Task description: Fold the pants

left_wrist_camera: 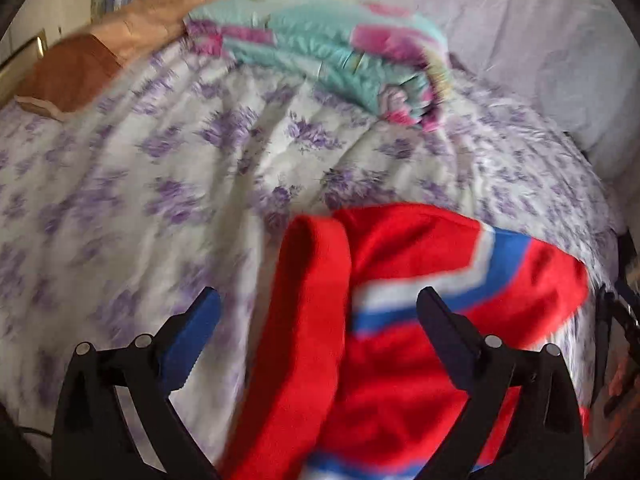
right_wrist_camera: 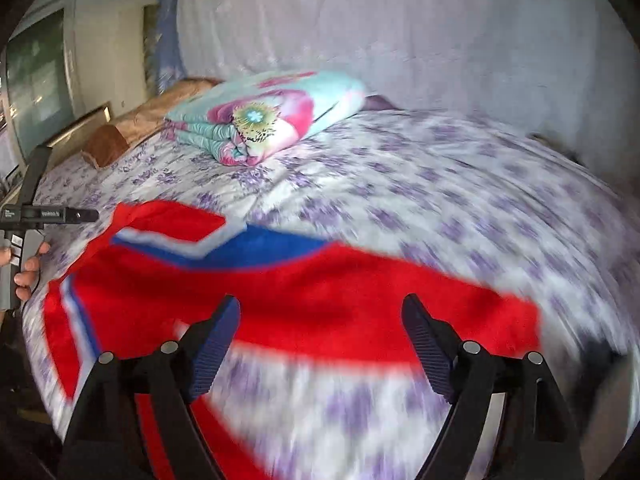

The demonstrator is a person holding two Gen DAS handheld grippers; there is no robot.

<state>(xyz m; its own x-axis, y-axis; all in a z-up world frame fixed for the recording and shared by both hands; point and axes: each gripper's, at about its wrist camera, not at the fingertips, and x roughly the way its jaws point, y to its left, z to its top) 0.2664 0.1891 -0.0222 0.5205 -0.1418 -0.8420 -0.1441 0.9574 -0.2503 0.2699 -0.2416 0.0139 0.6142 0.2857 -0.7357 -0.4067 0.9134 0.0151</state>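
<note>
Red pants (left_wrist_camera: 400,360) with blue and white stripes lie crumpled on the purple-flowered bedspread (left_wrist_camera: 140,200). One folded red edge runs up the middle of the left wrist view. My left gripper (left_wrist_camera: 318,292) hovers over the pants, open, its pads clear of the cloth. In the right wrist view the pants (right_wrist_camera: 300,292) spread flat across the bed, blurred. My right gripper (right_wrist_camera: 321,299) stands open above their near edge, with nothing pinched. A hand (right_wrist_camera: 28,272) grips a grey handle at the left edge of that view.
A folded turquoise-and-pink blanket (right_wrist_camera: 260,120) lies at the far side of the bed, with a brown cushion (right_wrist_camera: 108,144) to its left. A pale sheet (right_wrist_camera: 400,32) hangs behind. A window (right_wrist_camera: 36,76) is on the left wall. The bed's near edge drops off at bottom left.
</note>
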